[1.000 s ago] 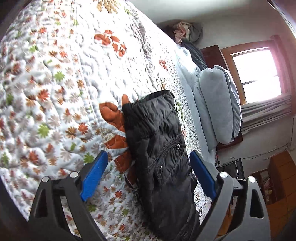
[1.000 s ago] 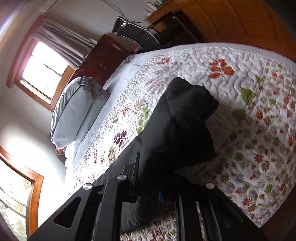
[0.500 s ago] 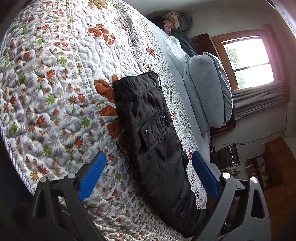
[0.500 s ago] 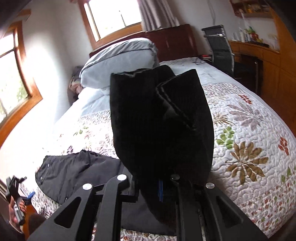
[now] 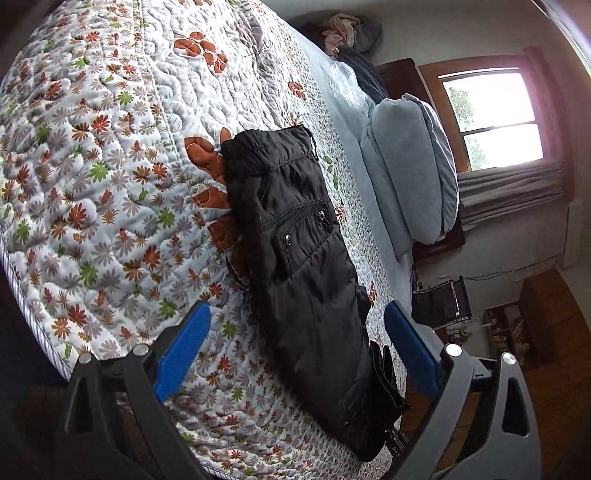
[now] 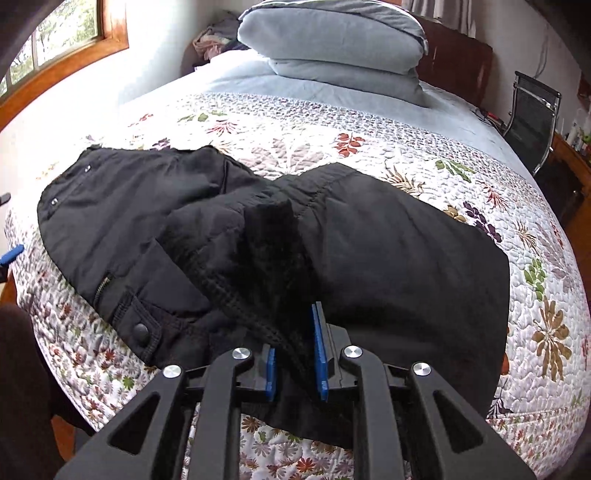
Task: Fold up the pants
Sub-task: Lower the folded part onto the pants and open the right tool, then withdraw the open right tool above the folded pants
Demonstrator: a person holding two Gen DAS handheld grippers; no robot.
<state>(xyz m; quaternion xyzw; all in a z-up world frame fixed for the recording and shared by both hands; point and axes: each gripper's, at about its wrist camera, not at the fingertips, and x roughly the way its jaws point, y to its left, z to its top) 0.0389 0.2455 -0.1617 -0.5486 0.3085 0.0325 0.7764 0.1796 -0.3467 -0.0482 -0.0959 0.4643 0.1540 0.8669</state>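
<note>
Black padded pants (image 5: 303,258) lie on a floral quilt (image 5: 110,166) near the bed's edge, waistband at the far end. My left gripper (image 5: 295,339) is open and empty, held above the pants' near part, its blue pads (image 5: 183,349) either side of it. In the right wrist view the pants (image 6: 388,251) lie doubled over themselves. My right gripper (image 6: 295,354) is shut on a bunched fold of the leg fabric, low over the quilt (image 6: 535,295). The left gripper's blue tip shows at that view's left edge (image 6: 11,254).
Grey-blue pillows (image 6: 332,40) are stacked at the headboard. A pile of clothes (image 5: 351,29) lies at the bed's far corner. A black chair (image 6: 532,110) and wooden furniture stand beside the bed. The bed's edge runs just below both grippers.
My right gripper swung the held leg end up and over, then lowered it onto the rest of the pants. My left gripper drew back and up from the pants, staying open.
</note>
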